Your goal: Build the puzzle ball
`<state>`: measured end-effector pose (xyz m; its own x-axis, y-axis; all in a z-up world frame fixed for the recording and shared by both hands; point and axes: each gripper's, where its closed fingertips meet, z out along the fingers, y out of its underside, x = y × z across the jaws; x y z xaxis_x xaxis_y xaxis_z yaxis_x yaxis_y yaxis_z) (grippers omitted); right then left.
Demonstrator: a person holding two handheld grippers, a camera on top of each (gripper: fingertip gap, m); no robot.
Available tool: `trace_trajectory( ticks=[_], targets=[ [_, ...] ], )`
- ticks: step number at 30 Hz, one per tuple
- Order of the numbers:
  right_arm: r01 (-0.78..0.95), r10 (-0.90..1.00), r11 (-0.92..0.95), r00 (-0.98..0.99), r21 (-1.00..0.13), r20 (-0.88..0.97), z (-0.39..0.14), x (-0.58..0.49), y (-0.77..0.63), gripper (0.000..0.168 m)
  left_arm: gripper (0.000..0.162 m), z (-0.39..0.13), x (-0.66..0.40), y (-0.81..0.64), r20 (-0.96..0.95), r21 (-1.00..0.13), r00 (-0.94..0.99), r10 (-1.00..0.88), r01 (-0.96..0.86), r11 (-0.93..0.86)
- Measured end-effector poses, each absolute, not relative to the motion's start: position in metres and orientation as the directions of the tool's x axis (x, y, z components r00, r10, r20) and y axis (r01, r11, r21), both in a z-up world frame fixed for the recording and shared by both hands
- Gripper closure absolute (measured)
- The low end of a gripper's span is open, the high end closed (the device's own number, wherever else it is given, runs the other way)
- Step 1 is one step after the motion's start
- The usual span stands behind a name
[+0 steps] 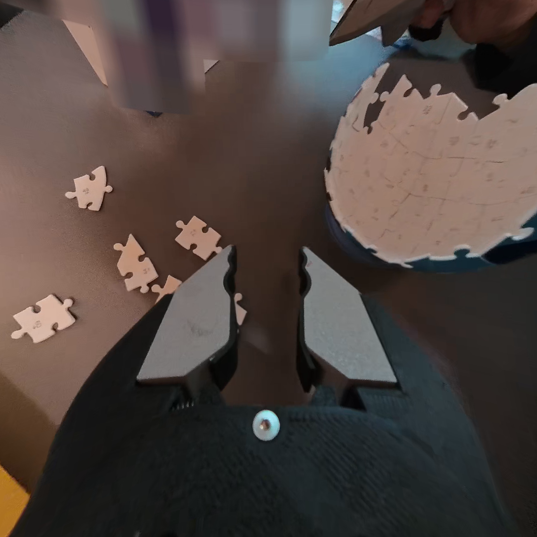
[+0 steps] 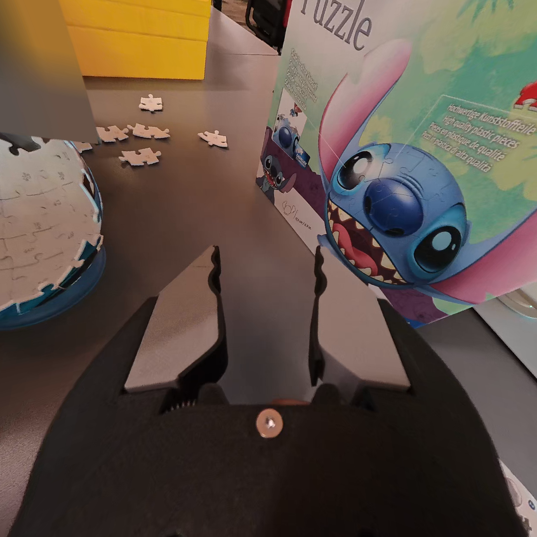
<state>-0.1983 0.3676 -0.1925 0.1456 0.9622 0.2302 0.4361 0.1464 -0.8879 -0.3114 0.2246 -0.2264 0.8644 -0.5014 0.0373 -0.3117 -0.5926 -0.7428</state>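
The half-built puzzle ball (image 1: 430, 186) is an open shell, white inside and blue outside, resting on a blue ring stand at the right of the left wrist view. It also shows at the left edge of the right wrist view (image 2: 43, 220). Several loose white puzzle pieces (image 1: 133, 267) lie face down on the dark table left of my left gripper (image 1: 267, 255), which is open and empty just above the table. My right gripper (image 2: 267, 252) is open and empty, hovering between the ball and the puzzle box. The loose pieces (image 2: 145, 132) lie beyond it.
The colourful puzzle box (image 2: 406, 162) stands upright at the right, close to my right gripper. A yellow box (image 2: 139, 37) sits at the far side of the dark table (image 2: 180, 203). The other gripper's finger and a hand (image 1: 406, 20) show at the top right of the left wrist view.
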Motion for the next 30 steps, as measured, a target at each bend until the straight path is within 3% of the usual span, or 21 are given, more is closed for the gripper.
trace_trajectory(
  ticks=[1, 6, 11, 16, 20, 23, 26, 30],
  targets=[
    [0.433, 0.964, 0.143, 0.142, -0.89, 0.224, -0.192, -0.198, 0.366, 0.106, 0.122, -0.229, -0.315, 0.226, -0.006, -0.734, 0.868, -0.496, -0.341, -0.587],
    [0.419, 0.965, 0.133, 0.153, -0.898, 0.214, -0.191, -0.191, 0.365, 0.107, 0.116, -0.219, -0.307, 0.214, 0.035, -0.727, 0.853, -0.52, -0.336, -0.599],
    [0.398, 0.955, 0.125, 0.201, -0.909, 0.219, -0.187, -0.187, 0.368, 0.108, 0.116, -0.135, -0.367, 0.196, -0.138, -0.812, 0.898, -0.418, -0.345, -0.471],
    [0.375, 0.942, 0.052, 0.29, -0.926, 0.17, -0.187, -0.179, 0.387, 0.107, 0.114, -0.083, -0.483, 0.174, -0.172, -0.834, 0.955, -0.241, -0.271, -0.48],
    [0.322, 0.949, 0.035, 0.287, -0.946, 0.132, -0.181, -0.177, 0.387, 0.105, 0.124, -0.09, -0.517, 0.17, -0.084, -0.873, 0.964, -0.252, -0.193, -0.448],
    [0.321, 0.941, 0.014, 0.315, -0.947, 0.121, -0.181, -0.176, 0.392, 0.102, 0.136, -0.106, -0.542, 0.174, -0.124, -0.895, 0.976, -0.181, -0.188, -0.404],
    [0.334, 0.93, 0.003, 0.345, -0.943, 0.125, -0.183, -0.176, 0.399, 0.098, 0.128, -0.119, -0.552, 0.167, -0.077, -0.889, 0.984, -0.162, -0.141, -0.436],
    [0.352, 0.905, -0.007, 0.401, -0.936, 0.144, -0.185, -0.172, 0.412, 0.097, 0.148, -0.115, -0.567, 0.153, -0.129, -0.924, 0.981, -0.146, -0.172, -0.34]
  ],
)
